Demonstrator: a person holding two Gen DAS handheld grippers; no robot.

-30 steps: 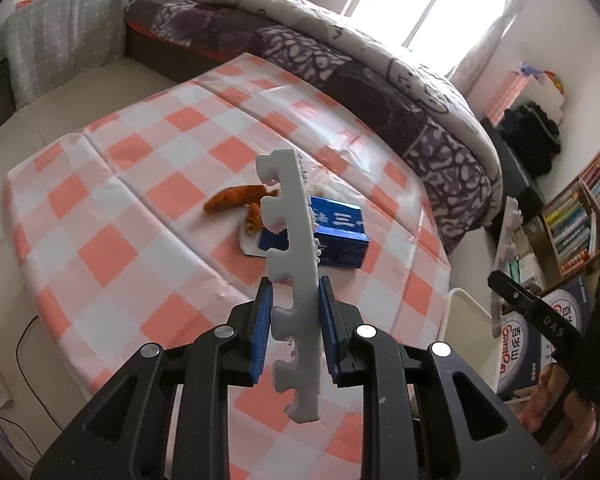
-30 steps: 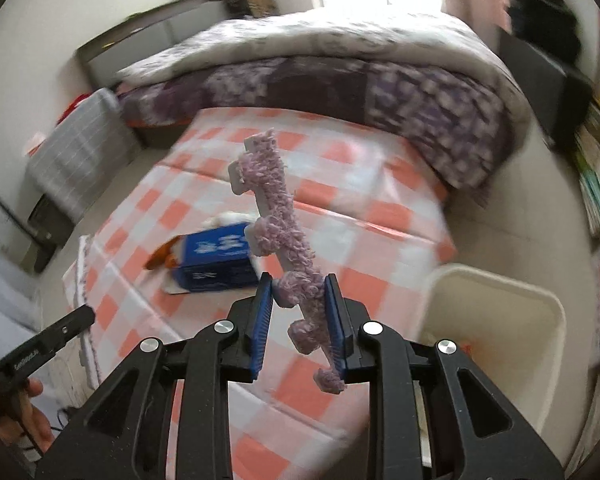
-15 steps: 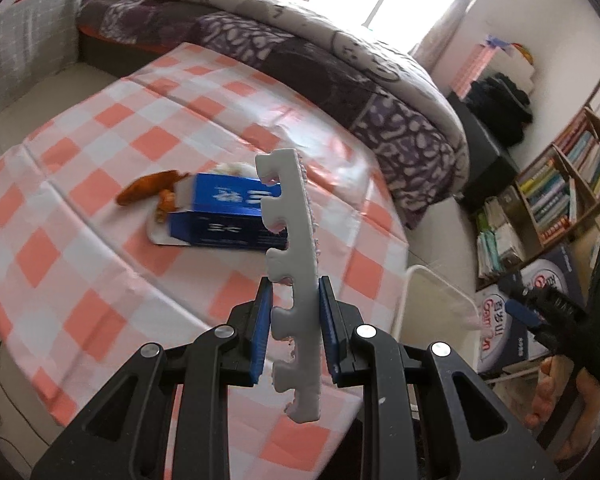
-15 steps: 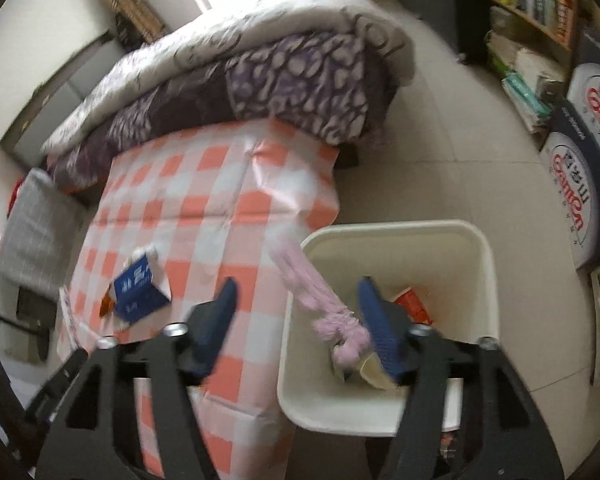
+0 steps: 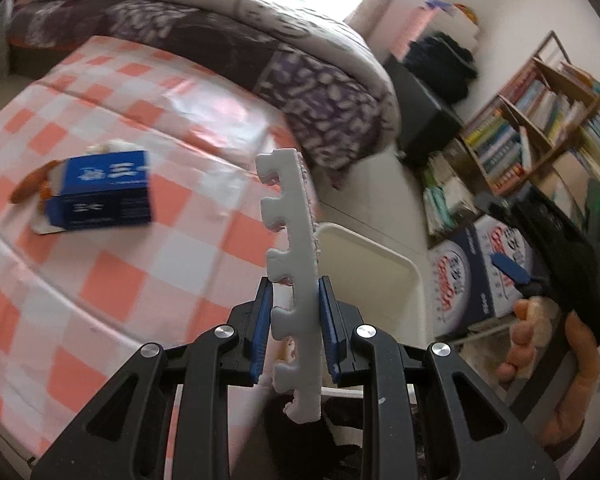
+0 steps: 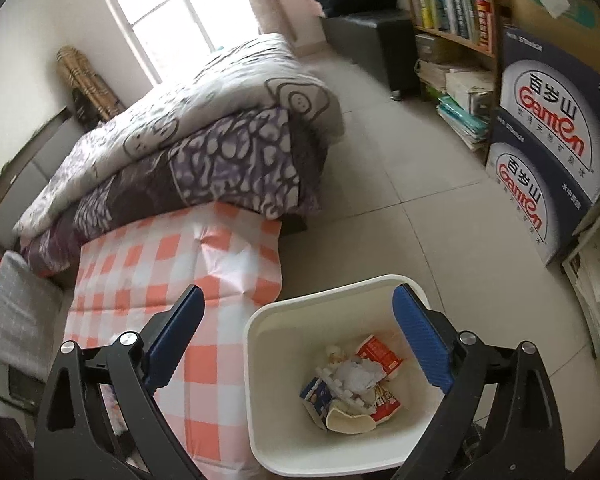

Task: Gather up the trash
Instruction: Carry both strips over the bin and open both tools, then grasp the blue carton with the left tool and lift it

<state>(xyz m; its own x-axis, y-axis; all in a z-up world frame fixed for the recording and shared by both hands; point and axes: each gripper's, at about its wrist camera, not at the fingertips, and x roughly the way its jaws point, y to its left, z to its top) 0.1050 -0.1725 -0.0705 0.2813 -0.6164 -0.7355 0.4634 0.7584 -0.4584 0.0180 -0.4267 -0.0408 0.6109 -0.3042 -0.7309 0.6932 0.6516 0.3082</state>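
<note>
My left gripper (image 5: 294,320) is shut on a white toothed foam strip (image 5: 292,256), held upright near the table's edge, with the white bin (image 5: 380,256) just beyond it. A blue carton (image 5: 102,194) and orange peel (image 5: 26,186) lie on the checked tablecloth (image 5: 140,280). In the right wrist view, my right gripper (image 6: 298,334) hangs over the white bin (image 6: 260,400), its jaws opening wide with nothing between them. Several bits of trash (image 6: 354,382), cartons and crumpled paper among them, lie at the bin's bottom. The right gripper also shows in the left wrist view, held by a hand (image 5: 540,344).
A bed with a purple quilt (image 6: 204,136) borders the table's far side. Bookshelves (image 6: 452,8) and stacked printed boxes (image 6: 548,152) stand on the right. A grey checked cushion (image 6: 16,304) lies on the floor at the left. Tiled floor (image 6: 400,200) surrounds the bin.
My right gripper swung from the table to above the bin, opened, and the pink fuzzy strip dropped in. My left gripper carried the foam strip rightward toward the bin.
</note>
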